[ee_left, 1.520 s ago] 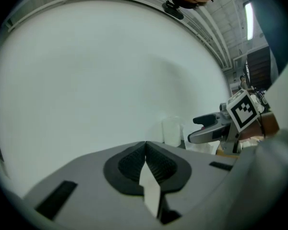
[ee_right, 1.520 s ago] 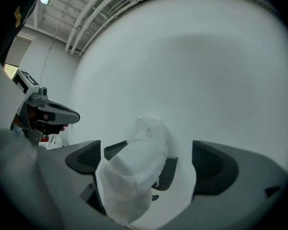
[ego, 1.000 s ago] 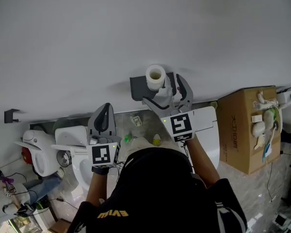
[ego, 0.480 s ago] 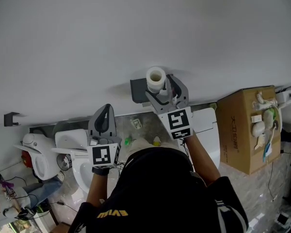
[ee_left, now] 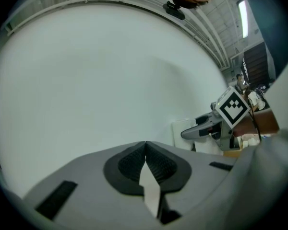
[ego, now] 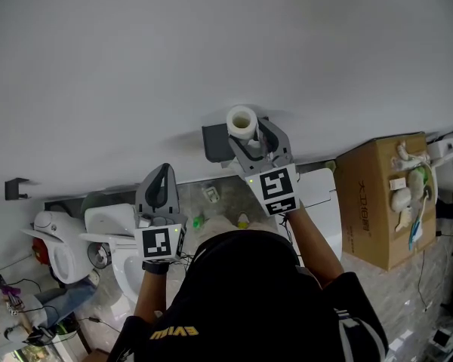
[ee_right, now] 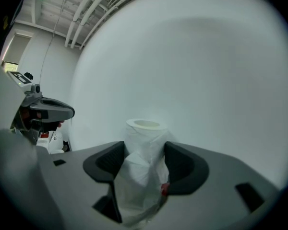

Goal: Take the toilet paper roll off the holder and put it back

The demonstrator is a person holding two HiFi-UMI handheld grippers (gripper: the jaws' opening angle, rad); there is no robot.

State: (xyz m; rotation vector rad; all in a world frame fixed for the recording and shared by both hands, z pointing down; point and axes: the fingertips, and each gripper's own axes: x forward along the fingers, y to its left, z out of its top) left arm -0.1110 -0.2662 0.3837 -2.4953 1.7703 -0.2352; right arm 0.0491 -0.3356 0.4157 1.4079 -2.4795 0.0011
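Both claws sit in my views. My right gripper (ee_right: 143,152) has just been closing its jaws, which press on the toilet paper roll (ee_right: 145,128), upright at the holder (ego: 214,138) on the wall (ego: 211,44). My left gripper (ee_left: 145,147) hangs empty, jaws together.

The right arm (ego: 311,240) is stretched out ahead of the body, further than the left. The right hand-held gripper (ego: 258,139) tips slightly downward, and its jaws have just been closing, so both dark pads now press on the sides of the toilet paper roll (ee_right: 144,131) standing between them. The left arm (ego: 145,296) is kept closer in and lower, with the left hand-held gripper (ee_left: 145,145) pointing level, its jaws together at the tips and nothing between them.
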